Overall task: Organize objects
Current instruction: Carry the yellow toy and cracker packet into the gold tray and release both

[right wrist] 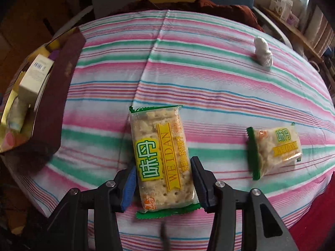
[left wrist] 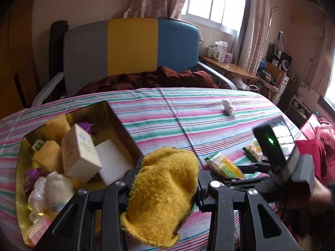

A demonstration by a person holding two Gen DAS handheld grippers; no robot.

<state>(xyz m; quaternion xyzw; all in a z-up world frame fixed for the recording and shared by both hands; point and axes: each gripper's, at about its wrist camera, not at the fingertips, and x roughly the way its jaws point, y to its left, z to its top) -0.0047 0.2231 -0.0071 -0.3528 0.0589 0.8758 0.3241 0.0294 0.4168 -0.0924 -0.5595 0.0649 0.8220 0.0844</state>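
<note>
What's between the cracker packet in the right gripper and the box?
Nothing visible on the striped cloth between the cracker packet and the box. The near wall of the box has to be cleared. In the left wrist view, the left gripper, holding a yellow cloth, sits beside the box opening and could crowd the drop.

Rough knitted cloth [left wrist: 163, 190], glossy plastic cracker wrapper [right wrist: 162, 156], shiny gold-lined box [left wrist: 21, 167].

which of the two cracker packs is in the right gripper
The longer cracker pack, clamped between the right gripper fingers; the smaller pack lies free on the striped cloth.
</note>
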